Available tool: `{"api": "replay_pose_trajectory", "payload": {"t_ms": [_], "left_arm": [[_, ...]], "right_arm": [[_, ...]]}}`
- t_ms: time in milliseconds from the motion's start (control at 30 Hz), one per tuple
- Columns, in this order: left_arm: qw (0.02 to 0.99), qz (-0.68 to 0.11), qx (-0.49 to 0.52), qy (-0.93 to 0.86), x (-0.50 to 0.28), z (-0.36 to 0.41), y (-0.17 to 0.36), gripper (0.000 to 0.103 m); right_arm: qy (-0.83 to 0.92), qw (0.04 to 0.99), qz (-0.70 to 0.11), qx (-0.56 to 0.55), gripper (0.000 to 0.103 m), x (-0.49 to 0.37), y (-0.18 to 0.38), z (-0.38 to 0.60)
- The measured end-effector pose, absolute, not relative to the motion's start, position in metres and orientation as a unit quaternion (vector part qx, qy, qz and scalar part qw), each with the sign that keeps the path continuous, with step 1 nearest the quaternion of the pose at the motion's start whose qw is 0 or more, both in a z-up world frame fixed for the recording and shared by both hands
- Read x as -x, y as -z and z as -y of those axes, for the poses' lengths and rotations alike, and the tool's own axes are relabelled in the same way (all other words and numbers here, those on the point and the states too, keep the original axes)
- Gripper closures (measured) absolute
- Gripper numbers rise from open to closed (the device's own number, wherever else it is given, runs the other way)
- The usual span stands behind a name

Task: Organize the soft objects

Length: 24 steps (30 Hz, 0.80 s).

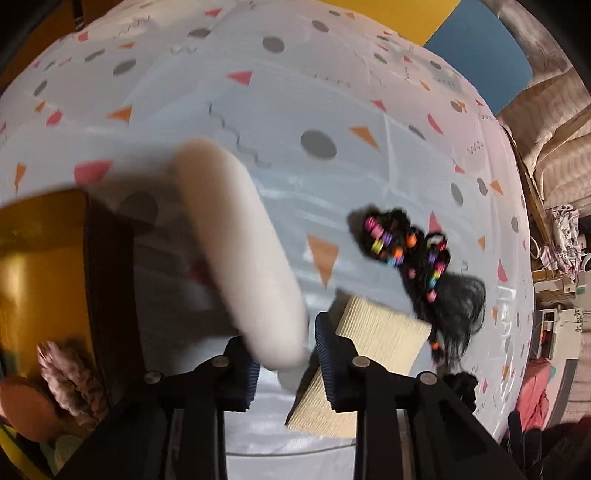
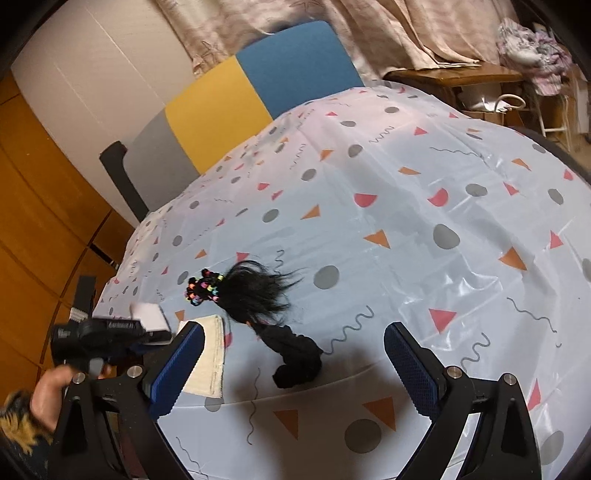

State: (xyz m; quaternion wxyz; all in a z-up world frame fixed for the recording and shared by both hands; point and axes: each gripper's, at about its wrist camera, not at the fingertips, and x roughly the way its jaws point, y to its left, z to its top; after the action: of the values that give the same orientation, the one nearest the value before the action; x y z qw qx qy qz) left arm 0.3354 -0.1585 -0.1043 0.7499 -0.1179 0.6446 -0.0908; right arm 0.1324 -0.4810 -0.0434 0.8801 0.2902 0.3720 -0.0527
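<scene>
My left gripper (image 1: pixel 283 363) is shut on a white foam block (image 1: pixel 240 251) and holds it above the table, near a yellow bin (image 1: pixel 40 258); it also shows in the right wrist view (image 2: pixel 147 334) with the foam (image 2: pixel 149 315). A cream ribbed cloth (image 1: pixel 369 354) lies on the table below it, also seen in the right wrist view (image 2: pixel 208 360). A black hair piece with coloured beads (image 1: pixel 410 254) lies beyond, also in the right wrist view (image 2: pixel 243 290). A black scrunchie (image 2: pixel 295 360) lies in front of my right gripper (image 2: pixel 293 365), which is open and empty.
The table wears a white patterned cover (image 2: pixel 406 206). The yellow bin at the left holds a furry brown item (image 1: pixel 72 380) and an orange item (image 1: pixel 27 410). A yellow and blue chair (image 2: pixel 258 88) stands behind the table. Clutter and a curtain (image 2: pixel 369 26) are at the right.
</scene>
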Motion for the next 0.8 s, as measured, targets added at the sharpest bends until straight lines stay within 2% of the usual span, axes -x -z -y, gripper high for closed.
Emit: {"api": "replay_pose_trajectory", "payload": {"t_ms": [233, 567, 800], "left_arm": [[0.764, -0.628, 0.094, 0.115, -0.311, 0.150, 0.101, 0.091], [0.808, -0.562, 0.022, 0.173, -0.266, 0.160, 0.064, 0.093], [0.797, -0.551, -0.007, 0.248, -0.223, 0.165, 0.050, 0.094]], "right_arm": [[0.059, 0.881, -0.383, -0.273, 0.004, -0.136, 0.047, 0.476], [0.062, 0.879, -0.395, -0.261, 0.004, -0.139, 0.052, 0.472], [0.070, 0.877, -0.400, -0.258, 0.005, -0.140, 0.055, 0.474]]}}
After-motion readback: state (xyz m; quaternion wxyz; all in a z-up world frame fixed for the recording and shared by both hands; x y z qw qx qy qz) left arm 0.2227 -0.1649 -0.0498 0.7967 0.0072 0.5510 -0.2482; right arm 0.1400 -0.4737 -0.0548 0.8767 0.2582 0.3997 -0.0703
